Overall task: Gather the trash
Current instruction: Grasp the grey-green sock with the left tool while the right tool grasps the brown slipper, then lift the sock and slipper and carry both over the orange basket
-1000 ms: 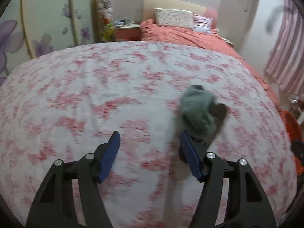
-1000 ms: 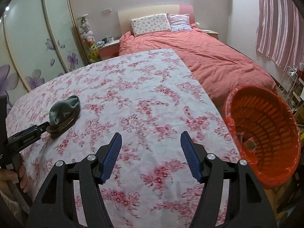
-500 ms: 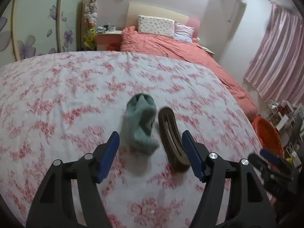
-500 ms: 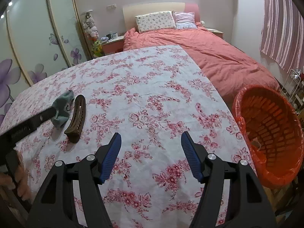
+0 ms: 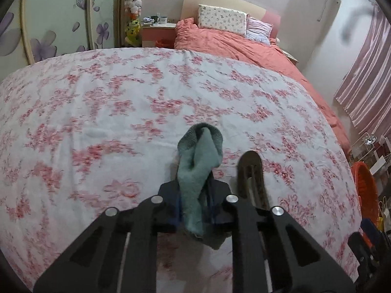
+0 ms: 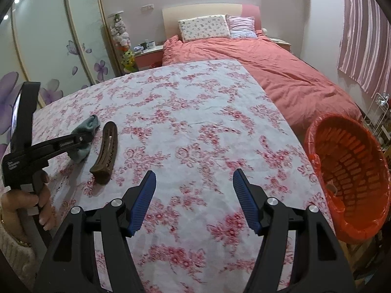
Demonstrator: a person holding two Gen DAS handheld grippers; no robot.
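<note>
A grey-green sock (image 5: 200,161) lies on the pink floral cloth (image 5: 110,112), and my left gripper (image 5: 195,190) is closing on it, its pads pressing the sock's near end. A brown curved hair clip (image 5: 251,180) lies just right of the sock, outside the jaws. The right wrist view shows the same sock (image 6: 91,125), hair clip (image 6: 106,156) and left gripper (image 6: 83,141) at the far left. My right gripper (image 6: 194,180) stands open above bare cloth, nothing between its blue pads. An orange basket (image 6: 349,175) with a red liner sits off the cloth's right edge.
A bed with a coral duvet (image 6: 281,73) and pillows runs behind the cloth. A bedside table (image 6: 146,51) and soft toys stand at the back left beside wardrobe doors. A person's hand (image 6: 39,202) holds the left gripper's handle. Striped curtains hang at the right.
The left gripper has gone from open around the sock and clip to closed on the sock alone. The clip stays beside it. The right gripper has barely moved.
</note>
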